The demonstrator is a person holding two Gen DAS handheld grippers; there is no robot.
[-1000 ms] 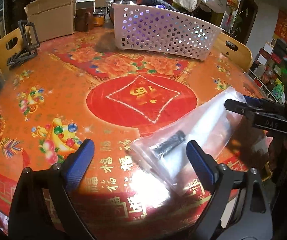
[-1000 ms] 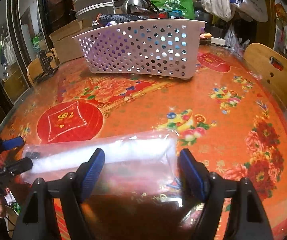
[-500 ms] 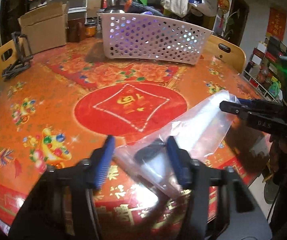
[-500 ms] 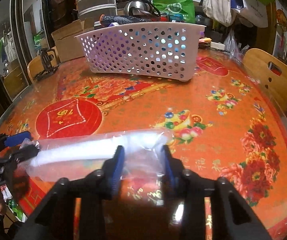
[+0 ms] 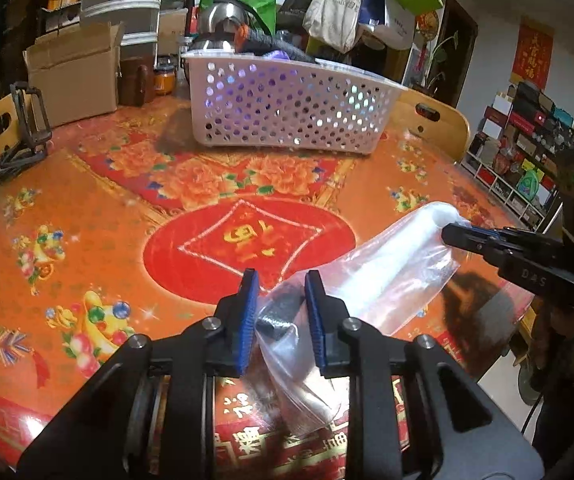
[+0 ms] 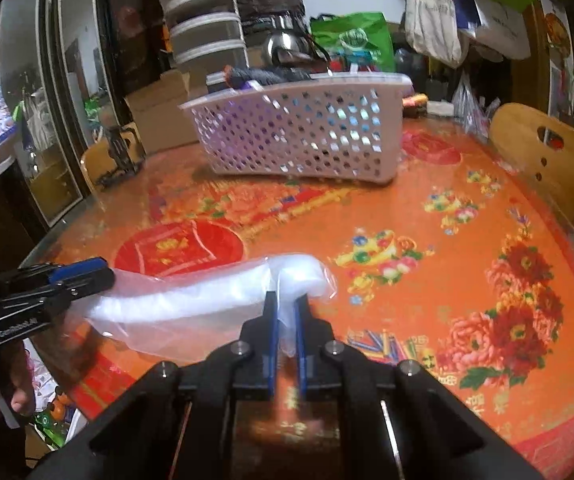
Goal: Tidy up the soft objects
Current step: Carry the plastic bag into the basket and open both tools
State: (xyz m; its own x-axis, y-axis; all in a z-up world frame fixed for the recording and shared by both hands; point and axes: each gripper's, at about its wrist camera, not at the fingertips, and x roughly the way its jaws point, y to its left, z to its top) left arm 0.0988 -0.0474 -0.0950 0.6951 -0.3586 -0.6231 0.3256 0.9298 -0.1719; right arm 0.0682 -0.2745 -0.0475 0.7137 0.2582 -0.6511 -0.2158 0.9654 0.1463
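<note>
A clear plastic bag point(image 5: 387, 276) holding a white roll and a small black object point(image 5: 283, 312) hangs between both grippers, lifted off the red-orange table point(image 5: 127, 208). My left gripper point(image 5: 281, 312) is shut on the bag's near end, around the black object. My right gripper point(image 6: 286, 320) is shut on the bag's other end point(image 6: 191, 304); it shows at the right in the left wrist view point(image 5: 453, 234). A white perforated basket point(image 5: 287, 108) with dark soft items inside stands at the table's far side; it also shows in the right wrist view point(image 6: 307, 136).
A cardboard box point(image 5: 75, 76) and a black folding stand point(image 5: 23, 136) sit at the far left of the table. Wooden chairs point(image 6: 543, 156) stand around the table. Jars, a kettle and hanging bags crowd the space behind the basket.
Both grippers closed from wide open onto the ends of the plastic bag. The bag has risen off the table between them.
</note>
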